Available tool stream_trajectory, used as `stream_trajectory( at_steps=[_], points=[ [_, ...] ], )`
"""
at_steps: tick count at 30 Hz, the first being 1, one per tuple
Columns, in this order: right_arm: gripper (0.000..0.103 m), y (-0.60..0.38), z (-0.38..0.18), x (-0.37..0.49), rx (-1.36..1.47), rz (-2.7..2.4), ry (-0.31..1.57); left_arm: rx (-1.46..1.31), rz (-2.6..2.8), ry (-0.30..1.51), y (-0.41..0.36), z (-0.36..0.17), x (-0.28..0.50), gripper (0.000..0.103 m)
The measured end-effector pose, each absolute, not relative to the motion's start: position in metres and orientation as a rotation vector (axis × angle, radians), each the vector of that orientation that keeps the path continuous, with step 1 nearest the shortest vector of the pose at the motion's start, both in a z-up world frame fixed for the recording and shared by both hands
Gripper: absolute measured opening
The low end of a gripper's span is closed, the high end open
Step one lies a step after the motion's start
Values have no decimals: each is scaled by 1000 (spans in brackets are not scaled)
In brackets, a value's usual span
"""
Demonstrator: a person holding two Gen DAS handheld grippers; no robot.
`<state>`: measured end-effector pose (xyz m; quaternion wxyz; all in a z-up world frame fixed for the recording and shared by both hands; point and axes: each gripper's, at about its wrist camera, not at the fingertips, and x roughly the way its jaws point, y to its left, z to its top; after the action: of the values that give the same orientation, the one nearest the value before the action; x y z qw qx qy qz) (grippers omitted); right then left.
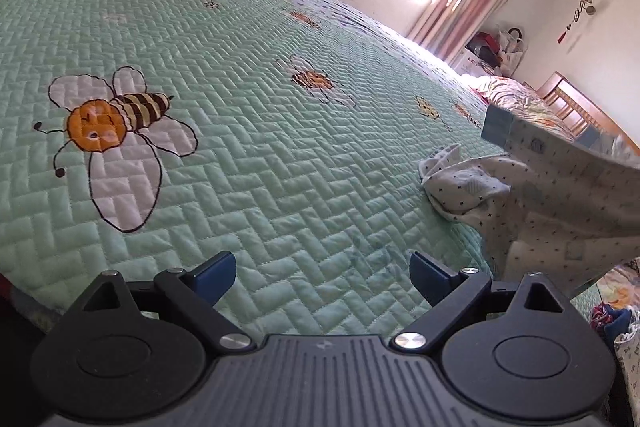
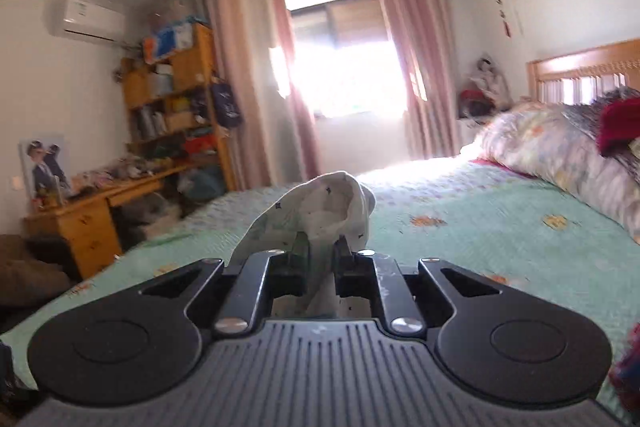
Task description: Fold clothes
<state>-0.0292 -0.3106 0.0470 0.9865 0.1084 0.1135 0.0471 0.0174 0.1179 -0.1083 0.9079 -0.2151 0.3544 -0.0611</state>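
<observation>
The right hand-held gripper [image 2: 320,247] is clamped on a bunched fold of the light, limp white garment [image 1: 560,187], which hangs over the bed [image 1: 280,167], while the left hand-held gripper [image 1: 322,267], fingers apart, should grip a free hem.

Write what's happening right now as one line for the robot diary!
left tool: open, empty, over bee quilt | right tool: shut on white garment, lifted above bed | garment: unfolded
</observation>
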Motion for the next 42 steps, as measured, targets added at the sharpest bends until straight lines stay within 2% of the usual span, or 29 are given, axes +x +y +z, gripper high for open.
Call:
stream_trajectory(
  at_steps=[3, 6, 8, 9, 10, 12, 19, 20, 21, 22, 23, 27, 29, 30, 31, 32, 34, 36, 42],
  points=[
    [17, -321, -5, -40, 218, 43, 382, -424, -151, 748, 108, -111, 21, 94],
    [36, -316, -35, -44, 210, 7, 476, -403, -162, 751, 102, -109, 22, 94],
    [38, -317, -36, -48, 233, -25, 443, -391, -161, 749, 100, -106, 22, 94],
    [44, -319, -34, -47, 256, -27, 416, -387, -158, 750, 98, -105, 22, 94],
    [60, -324, -32, -44, 275, -25, 399, -384, -156, 751, 97, -105, 21, 94],
    [79, -331, -33, -32, 269, -40, 387, -381, -153, 751, 95, -104, 20, 94],
    [81, -346, -93, 53, 327, -65, 555, -358, -158, 774, 84, -103, 20, 94],
    [81, -338, -104, 63, 324, -55, 586, -352, -159, 771, 83, -102, 20, 94],
    [70, -328, -112, 69, 307, -28, 617, -346, -160, 766, 83, -99, 19, 94],
    [28, -314, -116, 69, 272, 19, 650, -342, -160, 761, 83, -98, 18, 95],
    [12, -300, -117, 63, 226, 74, 663, -342, -156, 756, 85, -96, 17, 95],
    [10, -258, -109, 1, 63, 324, 628, -377, -130, 763, 95, -101, 20, 96],
    [15, -264, -102, -22, 58, 351, 630, -398, -138, 780, 94, -106, 23, 96],
    [22, -270, -99, -32, 65, 350, 633, -401, -148, 787, 92, -108, 24, 96],
    [33, -279, -95, -39, 91, 331, 623, -397, -157, 790, 89, -109, 24, 96],
    [40, -294, -89, -41, 160, 284, 591, -392, -167, 793, 87, -110, 24, 96],
    [73, -329, -76, -40, 348, 173, 505, -384, -185, 798, 82, -111, 23, 96],
    [85, -363, -72, -25, 502, 59, 453, -379, -191, 794, 81, -110, 21, 96],
    [82, -411, -120, 56, 694, -114, 628, -386, -153, 768, 90, -104, 11, 96]
  ],
)
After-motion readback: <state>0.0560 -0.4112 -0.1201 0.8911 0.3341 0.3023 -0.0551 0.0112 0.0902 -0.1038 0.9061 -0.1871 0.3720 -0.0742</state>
